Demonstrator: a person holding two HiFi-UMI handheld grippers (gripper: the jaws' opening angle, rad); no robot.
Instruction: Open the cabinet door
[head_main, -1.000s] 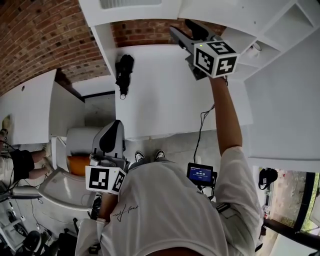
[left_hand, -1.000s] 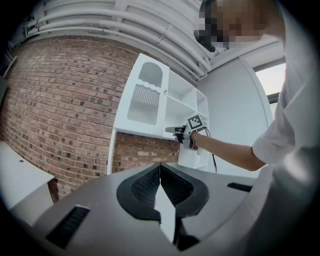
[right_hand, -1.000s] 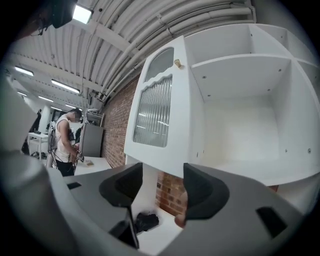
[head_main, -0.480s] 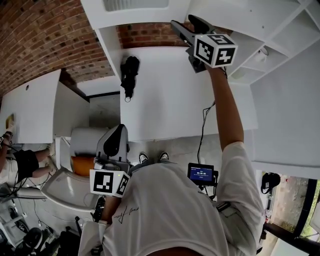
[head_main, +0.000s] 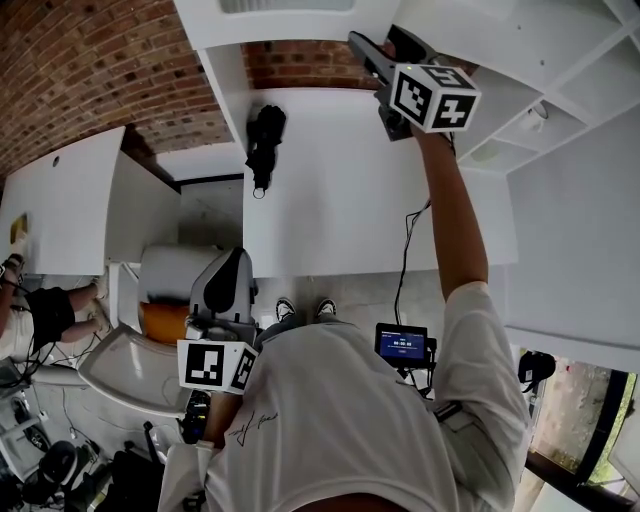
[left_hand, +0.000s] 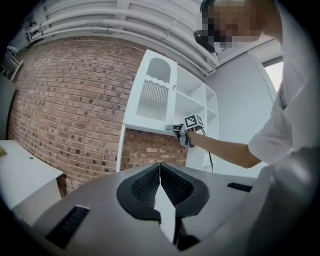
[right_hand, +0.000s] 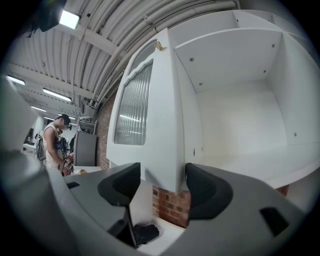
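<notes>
Right gripper (right_hand: 160, 186) jaws, just opened wide, straddle the door's (right_hand: 150, 115) lower corner without gripping it. The door stands swung out from the shelf (right_hand: 235, 125) beyond. I judge that pulling back crookedly could catch a pad on the edge and jerk the door.

My right gripper (head_main: 378, 45) reached a little farther from me, toward the white cabinet door with the ribbed glass pane (right_hand: 160, 125). Its jaws had just been opening; the door's lower corner stood between them, and the left pad was clear of it.
</notes>
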